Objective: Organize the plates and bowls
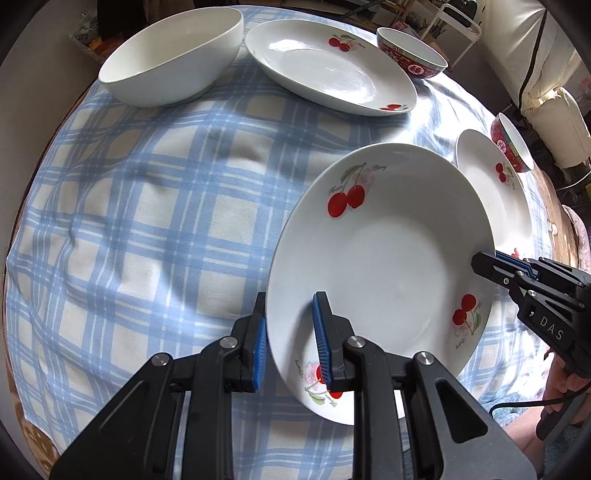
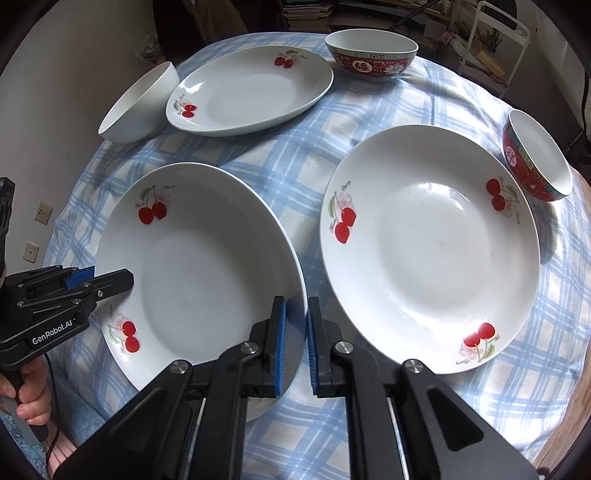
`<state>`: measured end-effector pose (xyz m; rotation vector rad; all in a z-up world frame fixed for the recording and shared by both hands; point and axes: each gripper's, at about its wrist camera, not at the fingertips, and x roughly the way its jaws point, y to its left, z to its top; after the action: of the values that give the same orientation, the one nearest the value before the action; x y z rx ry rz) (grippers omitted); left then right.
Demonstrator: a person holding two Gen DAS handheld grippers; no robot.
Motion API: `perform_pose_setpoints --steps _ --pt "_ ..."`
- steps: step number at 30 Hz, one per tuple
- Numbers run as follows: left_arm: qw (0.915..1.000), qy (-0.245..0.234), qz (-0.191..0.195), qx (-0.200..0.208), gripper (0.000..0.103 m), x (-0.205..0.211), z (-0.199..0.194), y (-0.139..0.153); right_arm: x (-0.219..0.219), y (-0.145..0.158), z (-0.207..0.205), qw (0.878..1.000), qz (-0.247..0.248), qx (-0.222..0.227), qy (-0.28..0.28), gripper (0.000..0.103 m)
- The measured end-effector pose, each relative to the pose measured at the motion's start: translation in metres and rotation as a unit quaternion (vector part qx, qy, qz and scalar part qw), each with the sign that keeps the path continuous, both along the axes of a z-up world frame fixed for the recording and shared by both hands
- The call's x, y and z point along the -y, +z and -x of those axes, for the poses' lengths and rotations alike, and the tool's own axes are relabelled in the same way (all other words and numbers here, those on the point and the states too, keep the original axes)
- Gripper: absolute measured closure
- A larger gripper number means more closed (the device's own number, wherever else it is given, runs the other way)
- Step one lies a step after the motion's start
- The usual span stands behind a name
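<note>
You face a round table [image 2: 565, 417] under a blue-and-white checked tablecloth [image 2: 306, 162]. A pale wall [image 2: 74, 55] with sockets [image 2: 43, 213] stands left; a white wire rack [image 2: 506, 44] and bookshelves [image 2: 314, 14] stand behind, in daylight.

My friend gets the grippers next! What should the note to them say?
Left gripper: clamped on one rim of the held cherry plate.
Right gripper: shut on the opposite rim; the plate is tilted above the checked cloth.
On the cloth: second cherry plate just right of it, third cherry plate at the back, white bowl, two red bowls.
Done: nothing stacked yet.
Left: probably set this plate on another, then group the bowls.
</note>
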<state>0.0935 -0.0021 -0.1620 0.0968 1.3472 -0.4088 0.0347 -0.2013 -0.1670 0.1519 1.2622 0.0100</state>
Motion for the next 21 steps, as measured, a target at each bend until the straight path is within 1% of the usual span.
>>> perform_pose_setpoints --steps 8,12,21 --pt "0.9999 0.001 -0.012 -0.012 0.08 0.012 -0.005 -0.011 0.0 -0.012 0.001 1.0 0.006 -0.019 -0.004 0.09" --pt "0.9997 0.008 -0.011 -0.022 0.08 0.012 -0.009 -0.014 -0.003 -0.013 -0.004 1.0 0.006 -0.022 -0.003 0.09" --pt "0.9994 0.02 -0.004 -0.029 0.079 0.009 -0.012 -0.018 -0.008 -0.014 -0.007 1.0 0.012 -0.025 -0.002 0.09"
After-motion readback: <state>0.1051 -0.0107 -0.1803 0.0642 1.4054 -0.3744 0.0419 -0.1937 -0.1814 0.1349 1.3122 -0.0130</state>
